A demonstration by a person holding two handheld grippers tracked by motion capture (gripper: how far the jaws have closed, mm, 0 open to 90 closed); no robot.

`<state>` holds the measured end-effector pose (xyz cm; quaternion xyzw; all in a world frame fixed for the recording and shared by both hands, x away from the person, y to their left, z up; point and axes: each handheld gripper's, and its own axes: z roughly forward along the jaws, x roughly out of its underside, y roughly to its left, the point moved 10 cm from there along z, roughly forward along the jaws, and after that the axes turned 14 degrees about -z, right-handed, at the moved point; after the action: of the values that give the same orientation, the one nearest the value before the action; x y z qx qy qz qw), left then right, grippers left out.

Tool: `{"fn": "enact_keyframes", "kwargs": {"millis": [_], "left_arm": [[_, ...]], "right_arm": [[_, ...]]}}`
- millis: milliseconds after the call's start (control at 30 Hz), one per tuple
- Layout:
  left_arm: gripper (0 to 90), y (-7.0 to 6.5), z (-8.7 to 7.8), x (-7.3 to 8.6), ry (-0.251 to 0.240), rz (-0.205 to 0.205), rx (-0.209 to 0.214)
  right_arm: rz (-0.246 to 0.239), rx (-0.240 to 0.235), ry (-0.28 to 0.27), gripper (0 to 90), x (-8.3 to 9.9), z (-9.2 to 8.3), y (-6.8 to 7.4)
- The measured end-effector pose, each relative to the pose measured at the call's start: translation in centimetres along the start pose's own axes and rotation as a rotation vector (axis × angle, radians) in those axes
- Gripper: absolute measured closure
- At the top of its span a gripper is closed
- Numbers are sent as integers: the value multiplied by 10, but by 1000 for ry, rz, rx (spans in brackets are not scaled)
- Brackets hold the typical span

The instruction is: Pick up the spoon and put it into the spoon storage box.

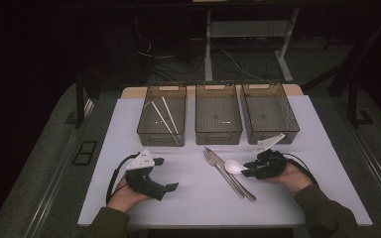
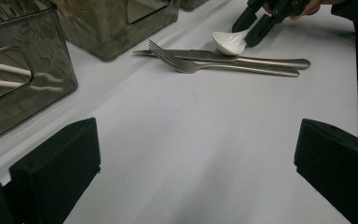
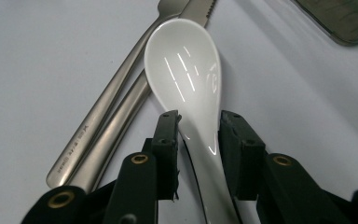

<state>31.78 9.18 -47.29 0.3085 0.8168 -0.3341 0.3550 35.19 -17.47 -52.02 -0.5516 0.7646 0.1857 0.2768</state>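
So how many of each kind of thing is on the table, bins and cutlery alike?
Clear bins: 3
White chopsticks, in the left bin: 2
Metal fork: 1
Metal knife: 1
White ceramic spoon, between the right gripper's fingers: 1
Total: 8

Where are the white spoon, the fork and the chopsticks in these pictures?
white spoon [image 3: 186, 70]: right gripper view, middle of its bowl.
fork [image 2: 168, 53]: left gripper view, on its tines.
chopsticks [image 1: 164, 119]: high view, on one stick inside the leftmost bin.
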Motion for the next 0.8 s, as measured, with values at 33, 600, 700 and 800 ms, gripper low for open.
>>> {"fn": "enact_keyframes", "kwargs": {"millis": [33, 600, 700, 800], "left_arm": [[0, 0, 0, 0, 0, 1, 0], [0, -1, 1, 0, 0, 3, 1], [0, -1, 0, 0, 1, 7, 1], [0, -1, 0, 0, 1, 14, -1]], "right_arm": [[-3, 7, 4, 689, 0, 0, 1], [-23, 47, 41, 840, 2, -2, 0], [-10, 42, 40, 841, 2, -2, -1], [-3, 41, 50, 841, 2, -2, -1]]}}
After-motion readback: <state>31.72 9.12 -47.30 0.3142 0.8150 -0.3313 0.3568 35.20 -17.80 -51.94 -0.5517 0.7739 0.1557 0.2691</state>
